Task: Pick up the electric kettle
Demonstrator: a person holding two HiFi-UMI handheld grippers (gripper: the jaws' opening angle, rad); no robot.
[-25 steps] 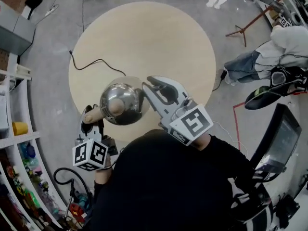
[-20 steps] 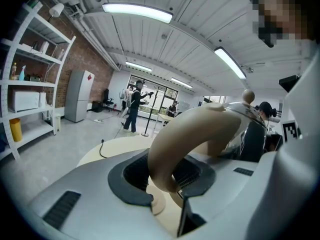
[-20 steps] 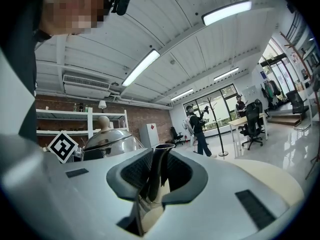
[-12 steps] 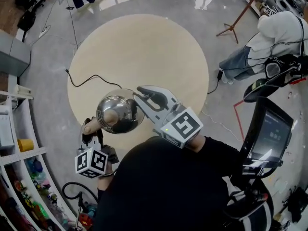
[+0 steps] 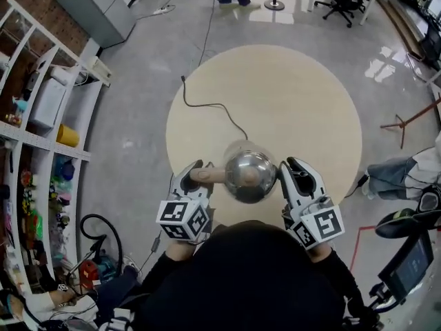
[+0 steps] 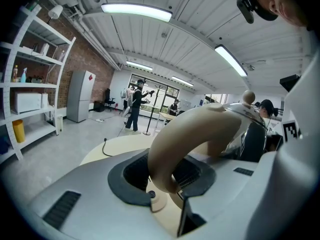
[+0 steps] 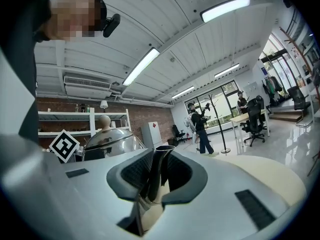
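Note:
The electric kettle [image 5: 249, 176] is a shiny steel body with a round lid knob, held over the near edge of the round table. Its beige curved handle [image 5: 209, 176] points left, and my left gripper [image 5: 195, 174] is shut on it. In the left gripper view the handle [image 6: 192, 134] arches out from between the jaws of the left gripper [image 6: 172, 176]. My right gripper [image 5: 298, 174] is on the kettle's right side. In the right gripper view the steel spout [image 7: 159, 169] stands clamped in the right gripper [image 7: 157, 184], with the lid [image 7: 107, 136] to the left.
The round beige table [image 5: 275, 95] carries a black cord [image 5: 213, 109] that trails off its far left. White shelves [image 5: 41, 136] with boxes and bottles line the left wall. Cables and tools lie on the floor at lower left. People stand far back in the room.
The head view has swung round, so the table, kettle and both grippers now sit centred instead of left. Both grippers keep their hold on the kettle.

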